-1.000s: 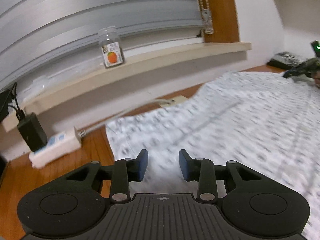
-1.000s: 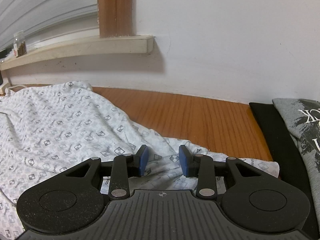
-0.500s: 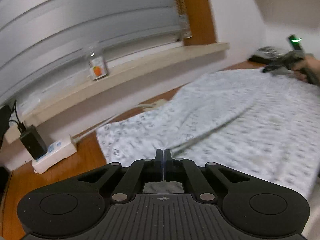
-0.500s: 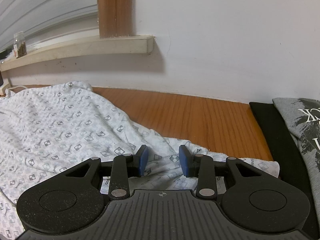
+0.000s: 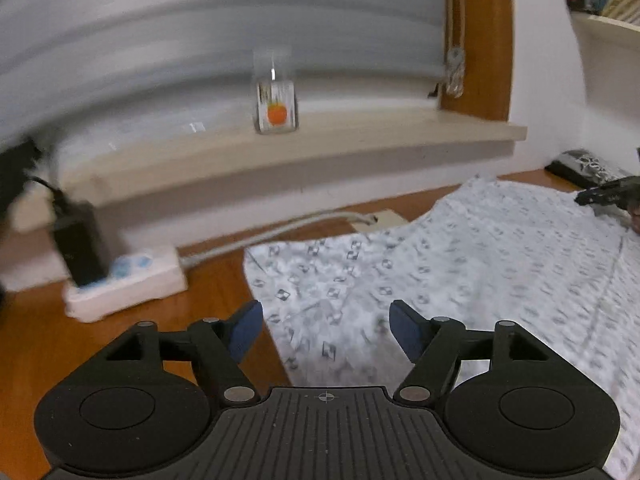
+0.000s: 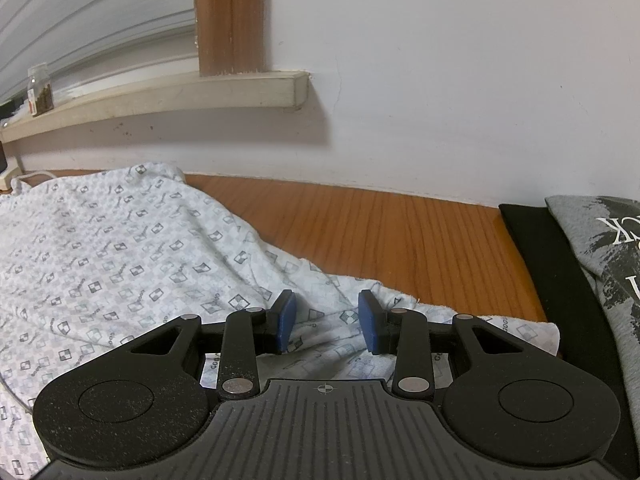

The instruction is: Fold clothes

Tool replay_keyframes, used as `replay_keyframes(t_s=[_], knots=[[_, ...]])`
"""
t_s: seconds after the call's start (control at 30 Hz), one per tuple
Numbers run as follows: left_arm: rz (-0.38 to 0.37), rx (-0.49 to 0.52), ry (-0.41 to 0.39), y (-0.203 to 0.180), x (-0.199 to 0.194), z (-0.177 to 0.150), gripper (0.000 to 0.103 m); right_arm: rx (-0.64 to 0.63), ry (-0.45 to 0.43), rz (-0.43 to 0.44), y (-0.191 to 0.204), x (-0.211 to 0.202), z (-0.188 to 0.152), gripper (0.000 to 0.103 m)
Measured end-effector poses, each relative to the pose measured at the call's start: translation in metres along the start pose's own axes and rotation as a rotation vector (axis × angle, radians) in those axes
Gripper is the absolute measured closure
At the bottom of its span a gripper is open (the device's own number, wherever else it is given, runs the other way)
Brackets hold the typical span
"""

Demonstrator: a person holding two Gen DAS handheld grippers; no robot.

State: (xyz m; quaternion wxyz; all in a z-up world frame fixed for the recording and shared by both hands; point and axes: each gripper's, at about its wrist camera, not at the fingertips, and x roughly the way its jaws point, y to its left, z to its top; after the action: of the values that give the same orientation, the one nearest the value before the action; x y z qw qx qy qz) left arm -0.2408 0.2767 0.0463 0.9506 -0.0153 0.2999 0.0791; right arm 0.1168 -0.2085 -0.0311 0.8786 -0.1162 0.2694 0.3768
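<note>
left hand-held gripper (image 5: pixel 326 330): jaws opening over patterned shirt (image 5: pixel 460 272), nothing clamped | right hand-held gripper (image 6: pixel 326 322): apart above shirt hem

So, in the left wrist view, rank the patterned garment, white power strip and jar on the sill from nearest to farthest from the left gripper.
From the left gripper, whose jaws are opening with nothing pinched between them:
1. Patterned garment, directly ahead and right, spread on the wooden surface.
2. White power strip, to the left on the wood.
3. Jar, up on the windowsill, farthest.

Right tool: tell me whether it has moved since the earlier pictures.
No. The right tool sits the same against the window sill and patterned cloth.
</note>
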Motion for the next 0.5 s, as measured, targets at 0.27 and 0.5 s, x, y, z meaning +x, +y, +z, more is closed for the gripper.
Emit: replay_keyframes(t_s=[0.27,0.5], knots=[[0.055,0.035,0.075,0.004,0.031,0.009,0.092,-0.012,0.005,0.016,0.002,0.0,0.001,0.058],[0.166,0.011,0.002,-0.006,0.022,0.021,0.023,-0.015,0.005,0.012,0.002,0.001,0.002,0.058]])
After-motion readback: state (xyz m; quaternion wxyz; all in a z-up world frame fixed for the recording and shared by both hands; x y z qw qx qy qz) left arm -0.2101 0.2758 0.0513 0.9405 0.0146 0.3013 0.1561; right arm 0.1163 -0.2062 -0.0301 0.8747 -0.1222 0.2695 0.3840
